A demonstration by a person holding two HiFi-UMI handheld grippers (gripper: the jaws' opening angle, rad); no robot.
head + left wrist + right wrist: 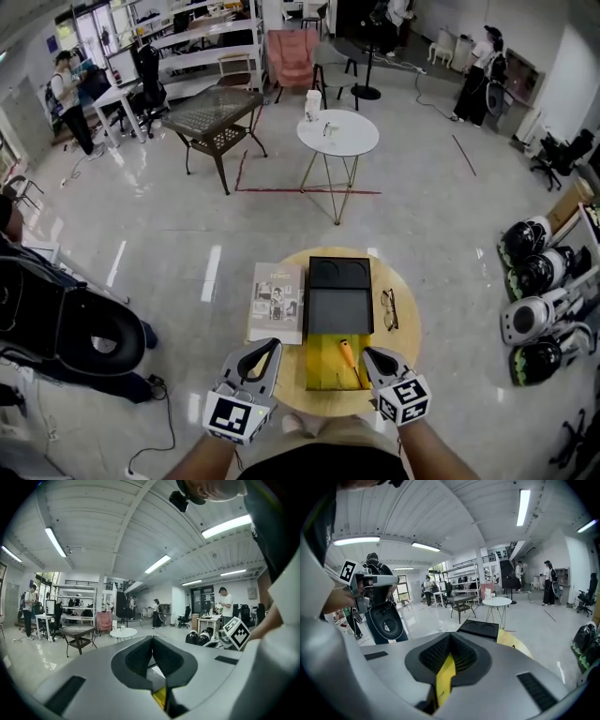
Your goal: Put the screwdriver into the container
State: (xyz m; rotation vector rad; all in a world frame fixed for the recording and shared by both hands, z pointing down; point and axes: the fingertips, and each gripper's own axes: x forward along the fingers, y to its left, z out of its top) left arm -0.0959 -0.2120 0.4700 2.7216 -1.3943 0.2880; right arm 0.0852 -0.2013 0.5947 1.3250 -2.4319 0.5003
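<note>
An orange-handled screwdriver lies on a yellow board at the near side of the round wooden table. Just beyond the board sits the black container, a flat rectangular tray with two round recesses at its far end. My right gripper hovers just right of the screwdriver, jaws shut with nothing held. My left gripper is at the board's left edge, also shut and holding nothing. In the left gripper view the left gripper has its jaw tips meeting. The right gripper points past the container.
A booklet lies left of the container, and a pair of glasses lies to its right. A black chair stands on the floor to the left, and helmets sit to the right. A white round table is farther off.
</note>
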